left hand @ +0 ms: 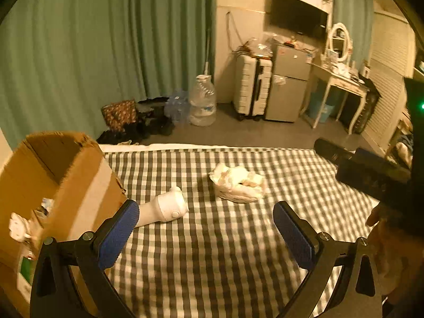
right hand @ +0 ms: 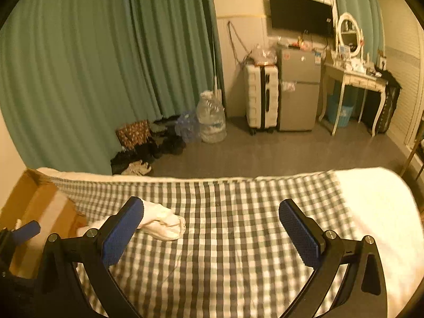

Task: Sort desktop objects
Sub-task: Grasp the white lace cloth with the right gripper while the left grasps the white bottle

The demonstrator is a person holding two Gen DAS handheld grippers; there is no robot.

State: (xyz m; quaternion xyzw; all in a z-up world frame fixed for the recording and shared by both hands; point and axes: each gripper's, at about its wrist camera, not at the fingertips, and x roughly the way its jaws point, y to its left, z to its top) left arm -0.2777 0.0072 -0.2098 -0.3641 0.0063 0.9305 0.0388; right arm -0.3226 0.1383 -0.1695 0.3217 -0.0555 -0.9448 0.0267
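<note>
Your left gripper [left hand: 206,232] and right gripper [right hand: 211,229] hover spread and empty over the checked cloth [left hand: 212,251]. The cardboard box [left hand: 53,175] at left holds small, indistinct items; white bottle [left hand: 165,206] and tissue pack [left hand: 237,182] lie outside it.

No readable text anywhere here. The stickers on the small fridge [right hand: 299,90] are blurs of colour, the label on the big water jug [right hand: 211,122] is just a pale blue smear, and the print on the white packet [left hand: 238,182] lying on the checked cloth [left hand: 225,238] is too soft to make out.
</note>
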